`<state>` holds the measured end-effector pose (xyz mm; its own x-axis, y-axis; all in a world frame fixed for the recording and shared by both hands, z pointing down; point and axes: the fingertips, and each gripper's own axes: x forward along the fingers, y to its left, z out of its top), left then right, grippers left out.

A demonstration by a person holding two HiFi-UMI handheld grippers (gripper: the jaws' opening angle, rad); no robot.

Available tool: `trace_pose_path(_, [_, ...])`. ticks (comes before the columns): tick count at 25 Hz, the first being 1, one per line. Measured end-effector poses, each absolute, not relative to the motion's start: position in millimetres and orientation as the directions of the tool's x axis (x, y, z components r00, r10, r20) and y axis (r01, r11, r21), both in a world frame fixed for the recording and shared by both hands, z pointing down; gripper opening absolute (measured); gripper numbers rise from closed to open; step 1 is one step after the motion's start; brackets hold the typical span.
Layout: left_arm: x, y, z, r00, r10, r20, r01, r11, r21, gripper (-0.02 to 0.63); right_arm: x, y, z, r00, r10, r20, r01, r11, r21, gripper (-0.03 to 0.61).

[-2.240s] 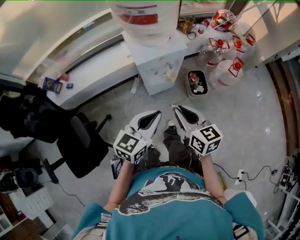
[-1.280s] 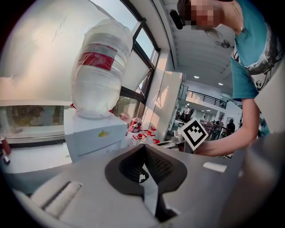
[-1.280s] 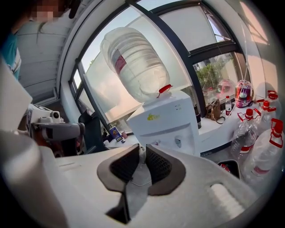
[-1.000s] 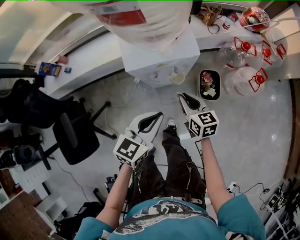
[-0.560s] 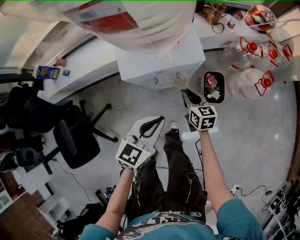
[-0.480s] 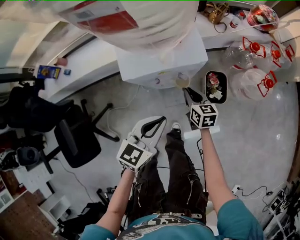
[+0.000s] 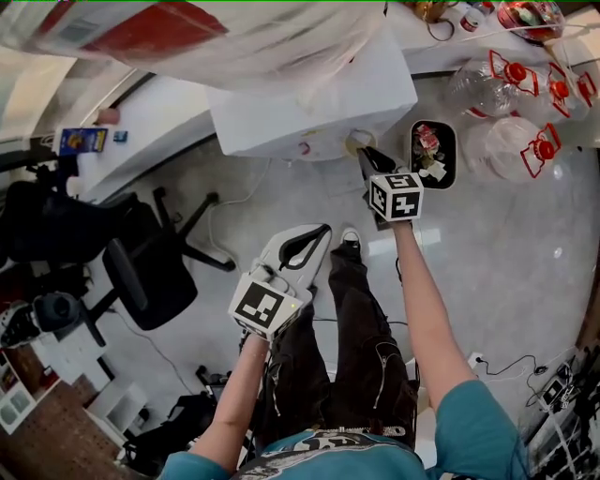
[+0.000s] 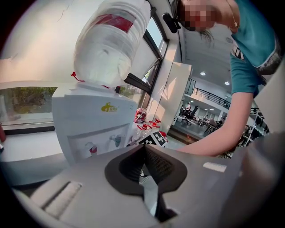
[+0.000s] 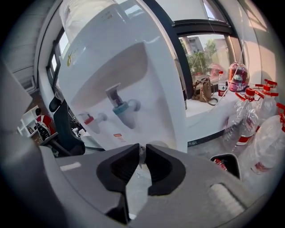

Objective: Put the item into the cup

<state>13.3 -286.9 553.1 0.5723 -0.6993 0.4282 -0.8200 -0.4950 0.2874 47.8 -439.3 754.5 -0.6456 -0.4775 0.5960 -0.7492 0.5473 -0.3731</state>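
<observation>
A white water dispenser (image 7: 309,103) with a big bottle (image 7: 187,28) on top stands ahead. My right gripper (image 7: 362,152) reaches to its front and is shut on the thin wall of a pale cup (image 7: 357,142). In the right gripper view the cup's rim (image 9: 157,144) curves just past the jaws of the right gripper (image 9: 141,153), below the blue tap (image 9: 122,109) and the red tap (image 9: 93,119). My left gripper (image 7: 317,232) hangs lower, over the person's legs, shut and empty. The left gripper (image 8: 143,151) faces the water dispenser (image 8: 93,120) from farther back.
A black bin (image 7: 431,150) with scraps stands right of the dispenser, beside several empty jugs with red caps (image 7: 525,141). A black office chair (image 7: 141,272) is at the left. A white sill (image 7: 150,122) runs behind. Cables lie on the floor at lower right (image 7: 525,361).
The person has stepped closer to the dispenser. My right gripper has stretched forward with the cup to the dispenser's front. The left gripper has stayed low and shut.
</observation>
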Motion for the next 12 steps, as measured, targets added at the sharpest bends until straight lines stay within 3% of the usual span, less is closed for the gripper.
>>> trace_pose_path(12, [14, -289, 560, 0.570, -0.689, 0.448, -0.822, -0.472, 0.320, 0.012, 41, -453, 780, -0.629, -0.454, 0.630, -0.750, 0.568, -0.340, 0.051])
